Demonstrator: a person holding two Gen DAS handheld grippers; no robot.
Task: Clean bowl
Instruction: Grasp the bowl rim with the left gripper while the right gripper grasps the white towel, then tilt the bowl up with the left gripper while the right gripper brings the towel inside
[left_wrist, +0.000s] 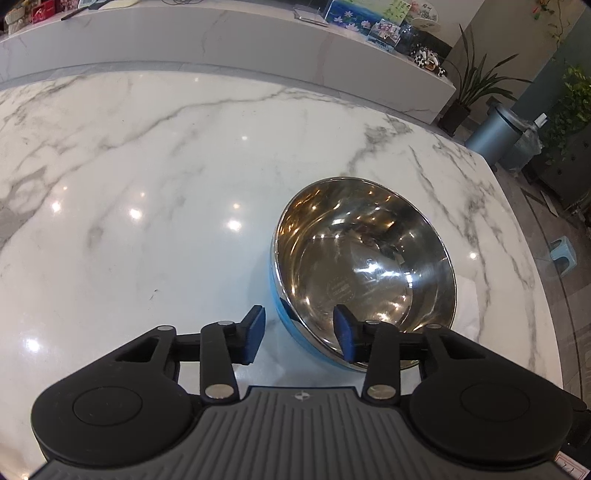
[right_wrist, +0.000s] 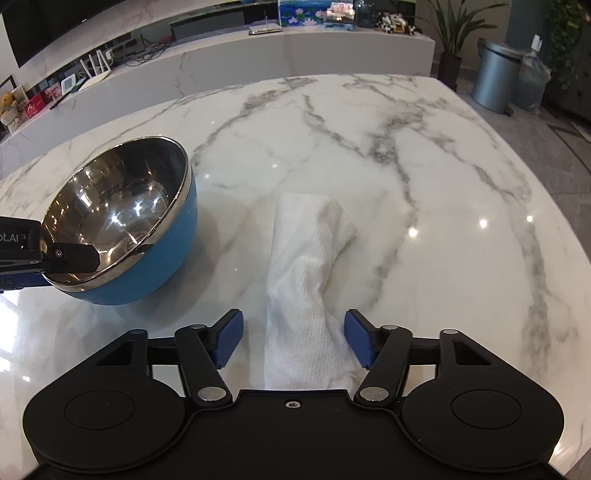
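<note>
A steel bowl with a blue outside (left_wrist: 364, 273) sits tilted on the marble table; it also shows in the right wrist view (right_wrist: 122, 221). My left gripper (left_wrist: 301, 338) is open, its jaws straddling the bowl's near rim, one finger inside and one outside. Its finger (right_wrist: 70, 256) shows in the right wrist view over the rim. A white paper towel (right_wrist: 308, 288) lies on the table right of the bowl. My right gripper (right_wrist: 293, 338) is open, with the towel's near end between its jaws.
The marble table (right_wrist: 424, 166) extends ahead. Behind it runs a long white counter (left_wrist: 221, 40) with pictures and small items. A grey bin (right_wrist: 493, 75) and potted plants (left_wrist: 469, 92) stand on the floor at the right.
</note>
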